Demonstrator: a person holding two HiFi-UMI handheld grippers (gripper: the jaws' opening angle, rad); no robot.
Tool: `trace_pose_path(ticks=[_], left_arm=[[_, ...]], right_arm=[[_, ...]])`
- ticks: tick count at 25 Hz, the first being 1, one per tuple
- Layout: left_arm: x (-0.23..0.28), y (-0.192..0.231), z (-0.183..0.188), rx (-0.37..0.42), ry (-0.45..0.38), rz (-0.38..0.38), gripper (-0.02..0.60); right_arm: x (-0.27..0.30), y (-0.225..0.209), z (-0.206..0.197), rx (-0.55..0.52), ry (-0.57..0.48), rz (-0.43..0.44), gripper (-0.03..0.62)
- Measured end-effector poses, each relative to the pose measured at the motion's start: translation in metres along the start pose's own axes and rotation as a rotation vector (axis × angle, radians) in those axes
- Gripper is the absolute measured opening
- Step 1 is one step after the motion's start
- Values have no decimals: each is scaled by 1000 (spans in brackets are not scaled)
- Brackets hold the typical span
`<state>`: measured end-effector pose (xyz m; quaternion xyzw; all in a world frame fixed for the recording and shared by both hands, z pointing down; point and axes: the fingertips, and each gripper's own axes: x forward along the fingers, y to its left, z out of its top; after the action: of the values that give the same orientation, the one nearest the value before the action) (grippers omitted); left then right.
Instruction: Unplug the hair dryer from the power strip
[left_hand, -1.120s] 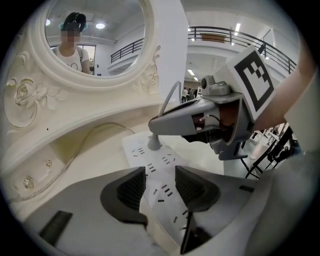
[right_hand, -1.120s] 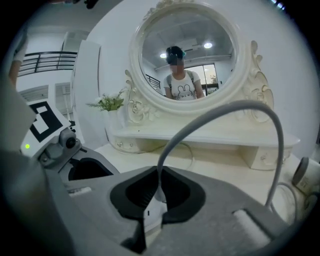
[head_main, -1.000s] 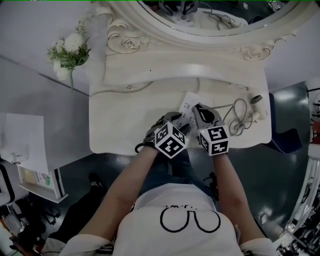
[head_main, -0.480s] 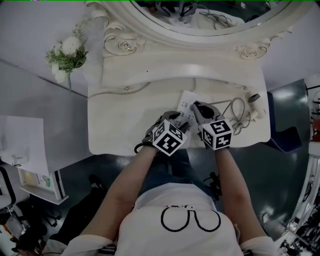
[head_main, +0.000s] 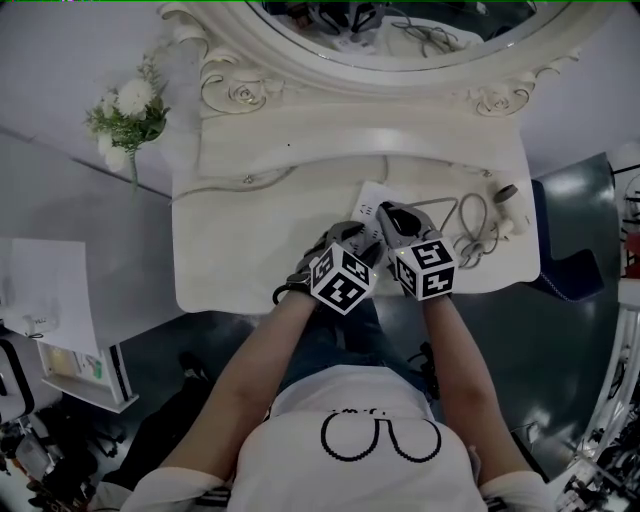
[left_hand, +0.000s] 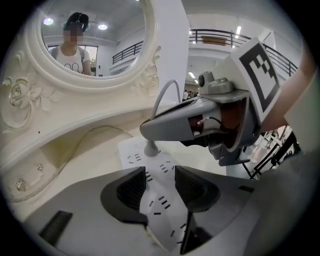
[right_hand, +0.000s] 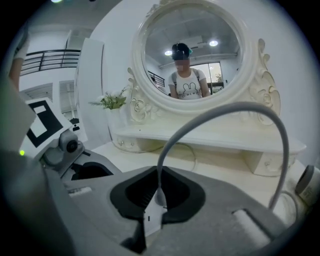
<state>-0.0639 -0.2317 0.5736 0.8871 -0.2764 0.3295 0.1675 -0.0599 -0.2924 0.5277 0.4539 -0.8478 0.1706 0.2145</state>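
Head view looks down on a white surface (head_main: 250, 240) below an oval mirror (head_main: 400, 40). A white strip (head_main: 372, 200) lies slantwise near the middle of the surface. Both grippers meet over it side by side, their marker cubes almost touching.

The left hand-held gripper (left_hand: 160, 186) sits at the strip's near end. In the left gripper view its jaws stand partly apart with the strip running between them. The dark pads lie against its long sides, so it is clamped on the strip.

The right hand-held gripper (right_hand: 159, 200) reaches in just beyond it, a little farther along the strip. In the right gripper view its jaws are nearly together, pinched on the neck of the grey plug (left_hand: 150, 148). The plug stands upright, seated in a socket at the strip's far part, not yet pulled out.

The grey cord (right_hand: 205, 115) rises from the plug and arches over to the right. In the head view it lies in loose loops on the right part of the surface. What looks like the dryer (head_main: 507, 195) lies beside the loops at the far right edge.

A bunch of white flowers (head_main: 125, 110) stands off the surface's far left corner.
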Motion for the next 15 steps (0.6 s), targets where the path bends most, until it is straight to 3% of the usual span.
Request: trace_pose_path(ticks=[6,11,13,15], left_arm=[[1,3,1,-34,-21,36,179],[2,0,1,-9,-12,21,179],[3,-1,2,4,-9,19,179],[3,-2,1,11,-6,21,179]], right_arm=[[-4,-8,0,16,0,-4,24],[-12,2,-9,-103,61,-23,21],[-10,3,3,-100,15,-13,21],[-11,-6,41,-26,-125,-20,21]])
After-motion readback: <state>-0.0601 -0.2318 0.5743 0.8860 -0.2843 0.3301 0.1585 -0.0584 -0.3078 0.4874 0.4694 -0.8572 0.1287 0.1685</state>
